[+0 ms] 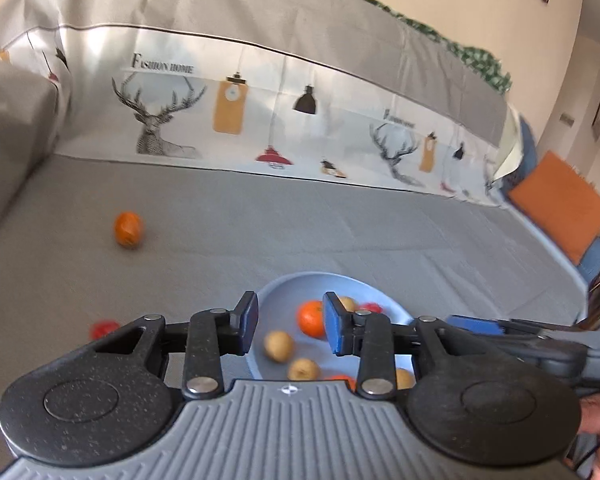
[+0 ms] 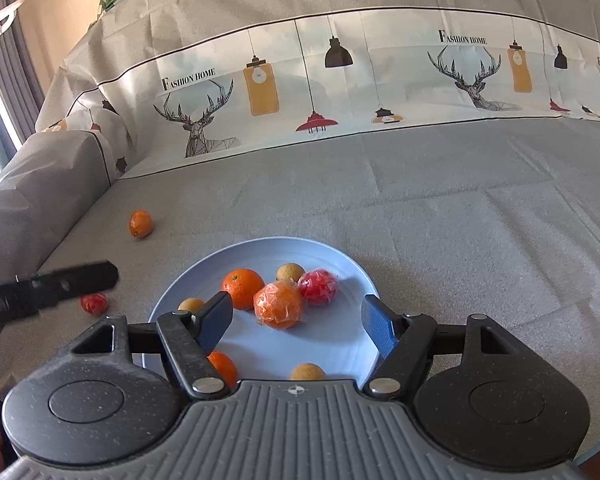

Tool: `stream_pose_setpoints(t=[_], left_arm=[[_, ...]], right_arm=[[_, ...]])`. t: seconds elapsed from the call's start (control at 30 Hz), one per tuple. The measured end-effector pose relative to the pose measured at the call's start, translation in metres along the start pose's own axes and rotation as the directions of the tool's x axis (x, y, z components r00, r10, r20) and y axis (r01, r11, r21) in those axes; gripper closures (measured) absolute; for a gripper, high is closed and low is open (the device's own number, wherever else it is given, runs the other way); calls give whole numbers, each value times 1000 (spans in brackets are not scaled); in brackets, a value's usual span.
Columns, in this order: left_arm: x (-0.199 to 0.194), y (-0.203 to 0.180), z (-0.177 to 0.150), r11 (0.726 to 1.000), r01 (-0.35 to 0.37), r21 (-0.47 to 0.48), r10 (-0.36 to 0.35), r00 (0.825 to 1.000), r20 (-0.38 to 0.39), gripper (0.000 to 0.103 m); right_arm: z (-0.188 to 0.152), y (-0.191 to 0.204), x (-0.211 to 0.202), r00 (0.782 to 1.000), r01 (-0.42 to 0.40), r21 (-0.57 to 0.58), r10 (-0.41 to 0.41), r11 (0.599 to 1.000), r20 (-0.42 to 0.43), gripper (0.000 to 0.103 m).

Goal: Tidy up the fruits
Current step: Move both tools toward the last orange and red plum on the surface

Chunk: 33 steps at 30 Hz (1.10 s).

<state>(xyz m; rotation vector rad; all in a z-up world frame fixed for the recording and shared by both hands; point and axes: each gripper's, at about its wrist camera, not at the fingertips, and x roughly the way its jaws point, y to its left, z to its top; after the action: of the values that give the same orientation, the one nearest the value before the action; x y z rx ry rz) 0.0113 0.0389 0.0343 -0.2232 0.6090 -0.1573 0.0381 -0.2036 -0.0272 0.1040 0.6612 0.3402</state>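
Note:
A light blue plate [image 2: 332, 344] lies on the grey cloth and holds several fruits: an orange [image 2: 243, 287], a wrapped orange fruit [image 2: 279, 306], a wrapped red fruit [image 2: 318, 286] and small tan fruits [image 2: 290, 272]. The plate also shows in the left wrist view [image 1: 284, 300]. My right gripper [image 2: 296, 322] is open and empty, just above the plate's near half. My left gripper [image 1: 290, 324] is open and empty, above the plate's left edge. A loose orange [image 1: 128, 229] and a small red fruit [image 1: 103, 329] lie on the cloth left of the plate; they also show in the right wrist view, the orange [image 2: 141, 224] and the red fruit [image 2: 93, 303].
A printed cover with deer and lamps [image 2: 340, 80] rises behind the grey cloth. A grey cushion [image 2: 40, 184] sits at the left. An orange cushion [image 1: 560, 204] lies at the far right. The left gripper's finger [image 2: 72, 282] reaches in from the left in the right wrist view.

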Motion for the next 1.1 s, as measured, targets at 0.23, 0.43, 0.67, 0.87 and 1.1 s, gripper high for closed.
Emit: stream_pose_setpoints(t=[0.23,0.43,0.67,0.87,1.1], left_arm=[[-10,53,35,991,-101,90,95,993,63,79],[-7,93,29,987,-145,-68,148,988,44,84],[2,99,33,981,-164,-100,168,985,30,84],[3,121,35,962,-183,-201,193,981,33,84],[-1,135,36,937,-219,-273,242,969,51,77]], right_arm=[[2,9,-6,998,-55,-37,56,998,33,72],[4,30,-5,991,-125,-83,129,989,44,72],[5,79,14,972,-232,-161,236,959,8,71],[4,127,34,951,-307,-234,309,922,-31,69],[4,168,68,943,-331,-296,326,896,-67,47]])
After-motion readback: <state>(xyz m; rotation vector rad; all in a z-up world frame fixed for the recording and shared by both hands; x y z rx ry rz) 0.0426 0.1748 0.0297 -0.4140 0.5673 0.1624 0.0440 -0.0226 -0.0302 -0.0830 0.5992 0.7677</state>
